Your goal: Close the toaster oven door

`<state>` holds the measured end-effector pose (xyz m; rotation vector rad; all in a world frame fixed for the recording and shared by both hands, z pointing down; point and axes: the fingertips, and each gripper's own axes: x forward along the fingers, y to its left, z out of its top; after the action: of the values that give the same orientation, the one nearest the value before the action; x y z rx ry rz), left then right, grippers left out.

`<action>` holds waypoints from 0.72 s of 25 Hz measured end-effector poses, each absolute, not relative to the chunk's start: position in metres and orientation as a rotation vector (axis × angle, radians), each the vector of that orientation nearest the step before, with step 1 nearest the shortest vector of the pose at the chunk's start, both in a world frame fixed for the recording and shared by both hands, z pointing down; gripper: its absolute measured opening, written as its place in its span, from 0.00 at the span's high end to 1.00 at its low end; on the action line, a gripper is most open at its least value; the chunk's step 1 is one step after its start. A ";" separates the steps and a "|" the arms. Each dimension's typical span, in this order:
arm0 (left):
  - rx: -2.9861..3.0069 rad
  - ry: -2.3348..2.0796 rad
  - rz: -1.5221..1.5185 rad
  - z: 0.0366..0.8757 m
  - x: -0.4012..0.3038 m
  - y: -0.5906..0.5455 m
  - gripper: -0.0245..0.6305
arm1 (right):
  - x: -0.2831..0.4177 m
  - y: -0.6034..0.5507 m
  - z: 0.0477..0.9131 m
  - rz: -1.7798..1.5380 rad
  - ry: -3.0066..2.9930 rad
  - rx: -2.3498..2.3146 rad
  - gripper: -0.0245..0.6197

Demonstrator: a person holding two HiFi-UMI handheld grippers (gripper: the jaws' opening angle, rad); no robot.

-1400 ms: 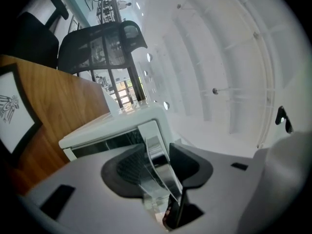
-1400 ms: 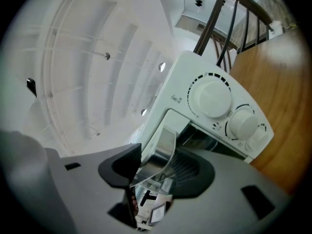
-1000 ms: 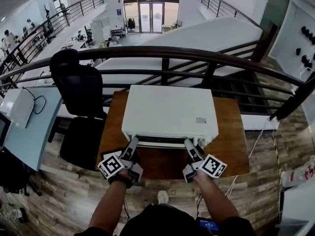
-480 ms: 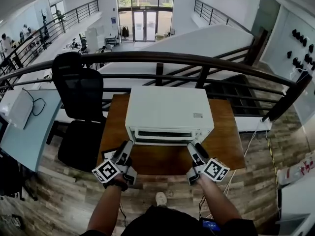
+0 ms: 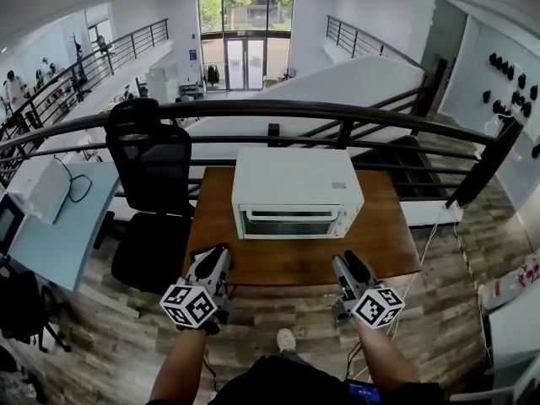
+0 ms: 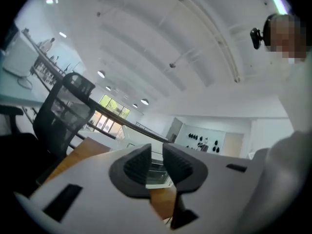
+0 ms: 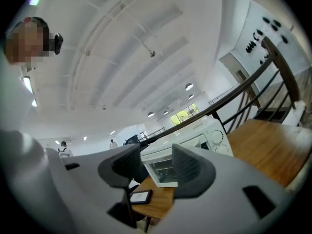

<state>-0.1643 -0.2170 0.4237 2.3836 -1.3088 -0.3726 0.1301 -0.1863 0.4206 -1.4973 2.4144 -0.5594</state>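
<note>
Toaster oven on table, rail behind, chair to the L.
Toaster oven (image 5: 297, 194) sits on the table (image 5: 295, 264), centred L-R & nearer the back edge, w/ bare tabletop in front of it. 1 flat card (image 7: 139, 197) lies on the table's front-L corner. Handrail (image 5: 278, 110) runs across just behind the table, w/ a ramp-like slab beyond it. 1 office chair (image 5: 152, 171) stands just L of the table, btwn it & a desk (image 5: 51, 243) at far L. 1 boxy device (image 5: 38, 188) sits on that desk. A shoe (image 5: 285, 340) is on the floor before the table's front edge.
</note>
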 end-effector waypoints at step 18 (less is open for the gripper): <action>2.560 -1.606 -0.198 0.409 -0.182 -0.061 0.93 | 0.154 -0.047 0.399 -0.214 2.448 -1.682 0.97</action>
<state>-0.1820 -0.0611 0.4089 2.5604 -1.6061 -0.1979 0.1540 -0.0467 0.3988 -1.6825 2.4484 -0.2136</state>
